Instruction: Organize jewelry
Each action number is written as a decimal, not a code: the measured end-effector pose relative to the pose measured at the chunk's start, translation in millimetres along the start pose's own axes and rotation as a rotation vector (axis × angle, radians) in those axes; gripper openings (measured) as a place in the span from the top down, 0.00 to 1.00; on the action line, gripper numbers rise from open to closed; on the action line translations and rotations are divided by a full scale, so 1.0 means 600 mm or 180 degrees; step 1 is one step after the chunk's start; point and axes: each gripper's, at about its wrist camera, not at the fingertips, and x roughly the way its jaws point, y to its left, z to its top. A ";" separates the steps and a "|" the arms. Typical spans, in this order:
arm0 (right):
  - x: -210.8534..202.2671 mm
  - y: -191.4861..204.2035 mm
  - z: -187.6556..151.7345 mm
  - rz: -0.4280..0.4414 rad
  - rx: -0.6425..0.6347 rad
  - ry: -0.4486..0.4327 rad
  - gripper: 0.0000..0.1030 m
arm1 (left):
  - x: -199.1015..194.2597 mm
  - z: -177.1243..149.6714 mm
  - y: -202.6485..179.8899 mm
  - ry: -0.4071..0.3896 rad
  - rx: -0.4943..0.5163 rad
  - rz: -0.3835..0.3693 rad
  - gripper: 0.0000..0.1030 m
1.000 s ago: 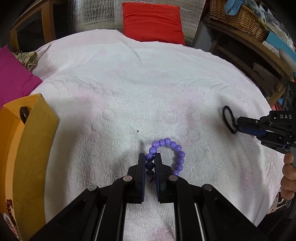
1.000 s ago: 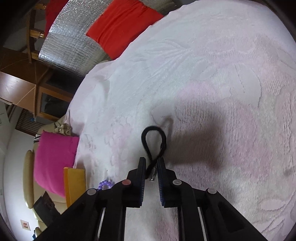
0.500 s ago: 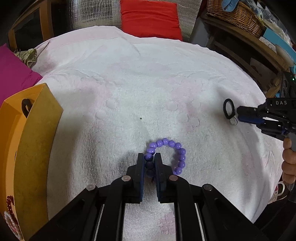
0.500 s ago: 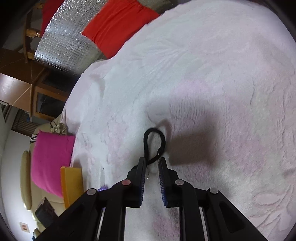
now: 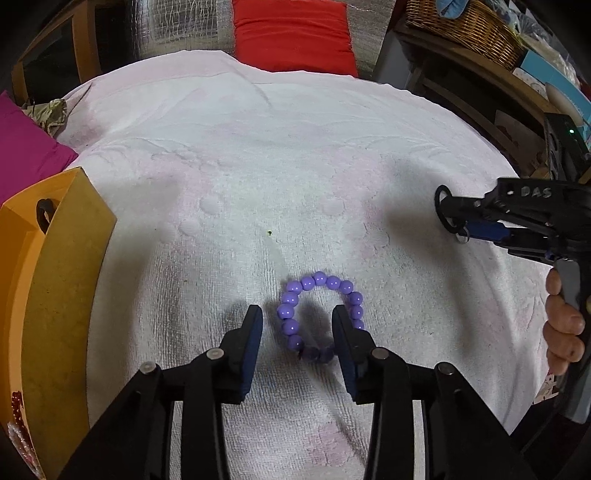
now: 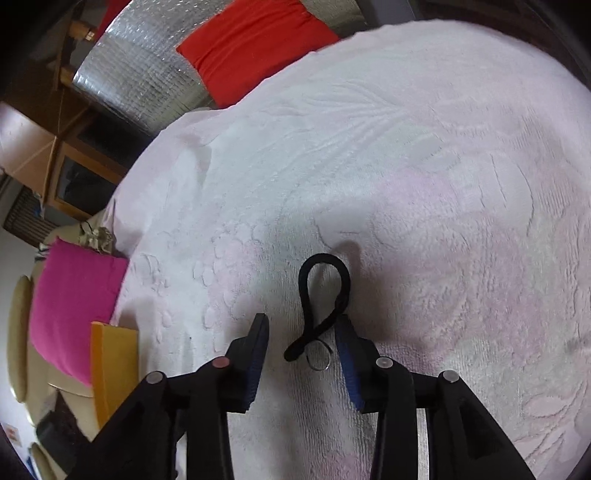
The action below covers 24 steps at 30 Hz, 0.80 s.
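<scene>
A purple bead bracelet lies on the white towel, between the spread fingers of my left gripper, which is open and grips nothing. A black cord loop with a small metal ring lies on the towel between the fingers of my right gripper, which is open; the cord touches the right finger. In the left wrist view the right gripper is at the right, with the cord at its tip. An orange box stands at the left.
A red cushion lies at the far edge, a magenta cushion at the left. A wicker basket and shelves stand at the far right. Red and clear beads lie in the orange box.
Both grippers have opened. The left let go of the purple bracelet, the right let go of the black cord. Both items now rest on the towel.
</scene>
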 end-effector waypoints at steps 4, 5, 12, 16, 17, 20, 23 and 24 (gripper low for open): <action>0.004 0.019 -0.006 -0.0314 -0.0304 -0.0094 0.73 | -0.002 -0.002 -0.003 -0.0013 0.0039 -0.0011 0.62; 0.006 0.022 -0.008 -0.0424 -0.0389 -0.0117 0.78 | -0.002 -0.003 -0.004 -0.0014 0.0039 -0.0019 0.62; -0.001 0.012 -0.006 -0.0403 -0.0472 -0.0122 0.86 | -0.002 -0.001 0.011 0.0023 -0.0018 -0.0136 0.60; 0.000 0.004 -0.007 -0.0367 -0.0494 -0.0072 0.87 | -0.008 -0.003 0.005 0.0005 0.0042 -0.0258 0.40; -0.001 0.005 -0.008 -0.0366 -0.0526 -0.0071 0.87 | -0.008 -0.004 0.000 -0.0003 0.0076 -0.0278 0.40; -0.002 -0.001 -0.009 -0.0334 -0.0535 -0.0078 0.87 | -0.004 -0.006 -0.005 0.0000 0.0123 -0.0265 0.40; -0.001 0.000 -0.012 -0.0350 -0.0575 -0.0097 0.87 | 0.002 -0.004 -0.005 -0.0012 0.0106 -0.0210 0.40; -0.001 0.001 -0.012 -0.0362 -0.0590 -0.0105 0.87 | 0.003 -0.003 -0.006 -0.0028 0.0102 -0.0202 0.41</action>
